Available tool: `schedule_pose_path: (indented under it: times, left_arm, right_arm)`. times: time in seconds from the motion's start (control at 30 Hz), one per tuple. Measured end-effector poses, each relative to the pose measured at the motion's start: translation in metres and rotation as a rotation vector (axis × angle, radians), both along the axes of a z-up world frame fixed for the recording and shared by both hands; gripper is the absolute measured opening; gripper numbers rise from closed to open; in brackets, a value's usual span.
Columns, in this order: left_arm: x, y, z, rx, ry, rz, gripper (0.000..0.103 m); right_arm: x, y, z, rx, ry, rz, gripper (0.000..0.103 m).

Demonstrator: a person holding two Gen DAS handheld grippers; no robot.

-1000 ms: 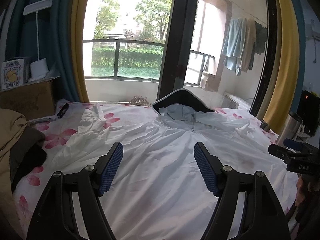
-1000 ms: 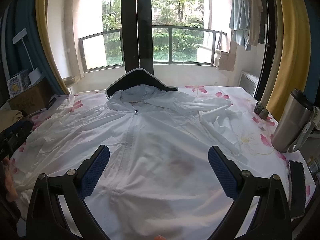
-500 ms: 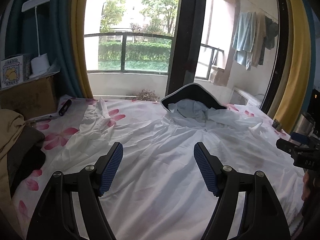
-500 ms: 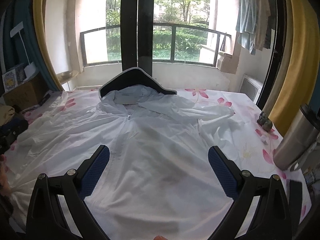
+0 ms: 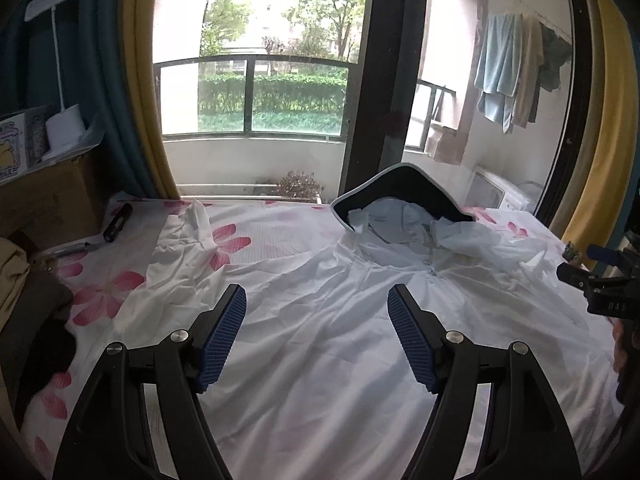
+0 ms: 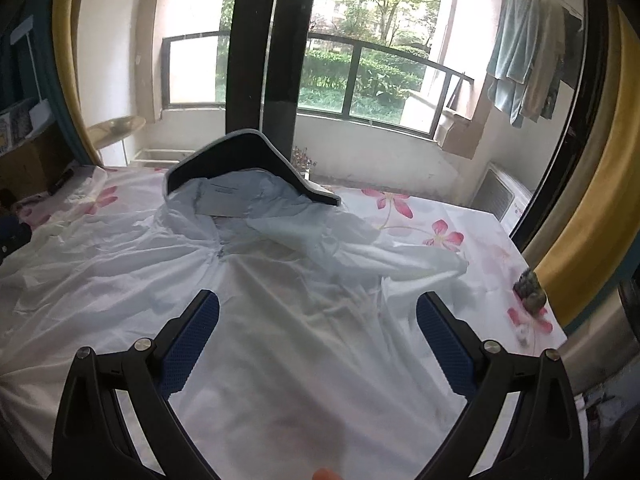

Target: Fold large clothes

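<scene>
A large white hooded jacket [image 5: 340, 320] [image 6: 280, 320] lies flat, front up, on a bed with a pink-flower sheet [image 5: 260, 236]. Its hood with a dark brim [image 5: 400, 188] [image 6: 240, 152] points toward the window. One sleeve [image 5: 180, 248] stretches to the left, the other [image 6: 400, 260] lies bent at the right. My left gripper [image 5: 316, 320] hovers open over the jacket's left chest. Over the jacket's lower right body, my right gripper [image 6: 318, 320] is open too, and its tip [image 5: 600, 276] shows at the right edge of the left wrist view. Neither holds cloth.
A pile of dark and tan clothes [image 5: 28, 300] and a cardboard box [image 5: 48, 196] sit at the bed's left. A steel flask [image 6: 600, 340] and a small dark object [image 6: 530, 292] stand at the right edge. Window, balcony rail and yellow curtains [image 6: 592, 160] are behind.
Both grippers have moved forward and tilted up a little, so the hood and window look nearer. The jaws have stayed open and the jacket has not moved.
</scene>
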State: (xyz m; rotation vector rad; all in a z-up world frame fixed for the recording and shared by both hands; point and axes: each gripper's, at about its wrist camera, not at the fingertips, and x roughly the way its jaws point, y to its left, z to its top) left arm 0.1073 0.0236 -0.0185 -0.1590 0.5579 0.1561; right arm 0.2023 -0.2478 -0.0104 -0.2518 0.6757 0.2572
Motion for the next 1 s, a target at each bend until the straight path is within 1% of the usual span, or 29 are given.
schedule_pose_path:
  times: [0.23,0.43,0.47,0.57,0.6,0.67,0.73,0.8,0.83,0.9,0.93,0.97,1.0]
  left_arm:
    - [0.03,0.021,-0.016,-0.021,0.044,0.022,0.076]
    - [0.05,0.033,-0.033,-0.031,0.081,0.046,0.076]
    - [0.053,0.035,-0.037,-0.033,0.09,0.053,0.076]
    - [0.06,0.042,-0.05,-0.045,0.114,0.08,0.076]
    - [0.062,0.044,-0.053,-0.051,0.122,0.085,0.076]
    - [0.064,0.047,-0.058,-0.057,0.134,0.092,0.076]
    - [0.066,0.051,-0.063,-0.065,0.145,0.1,0.076]
    - [0.066,0.055,-0.066,-0.085,0.16,0.105,0.076]
    - [0.066,0.056,-0.066,-0.092,0.161,0.106,0.076]
    - [0.066,0.058,-0.067,-0.097,0.159,0.112,0.076]
    - [0.065,0.058,-0.067,-0.099,0.158,0.111,0.076]
    - [0.066,0.058,-0.067,-0.101,0.157,0.11,0.076]
    - [0.065,0.058,-0.066,-0.101,0.156,0.108,0.076]
  right_arm:
    - [0.042,-0.005,-0.006,-0.026,0.026,0.005,0.098]
    - [0.082,0.007,-0.023,-0.05,0.07,0.056,0.097]
    - [0.087,0.011,-0.026,-0.057,0.078,0.068,0.092]
    - [0.107,0.025,-0.04,-0.072,0.117,0.109,0.082]
    - [0.112,0.031,-0.044,-0.078,0.126,0.122,0.08]
    - [0.12,0.045,-0.052,-0.106,0.133,0.156,0.074]
    - [0.124,0.061,-0.06,-0.132,0.134,0.194,0.071]
    - [0.128,0.071,-0.068,-0.157,0.137,0.22,0.067]
    - [0.132,0.075,-0.072,-0.17,0.141,0.225,0.063]
    - [0.135,0.08,-0.079,-0.188,0.154,0.235,0.054]
    - [0.137,0.08,-0.081,-0.194,0.153,0.237,0.044]
    - [0.137,0.081,-0.081,-0.192,0.148,0.237,0.03]
    - [0.137,0.08,-0.079,-0.187,0.14,0.235,0.022]
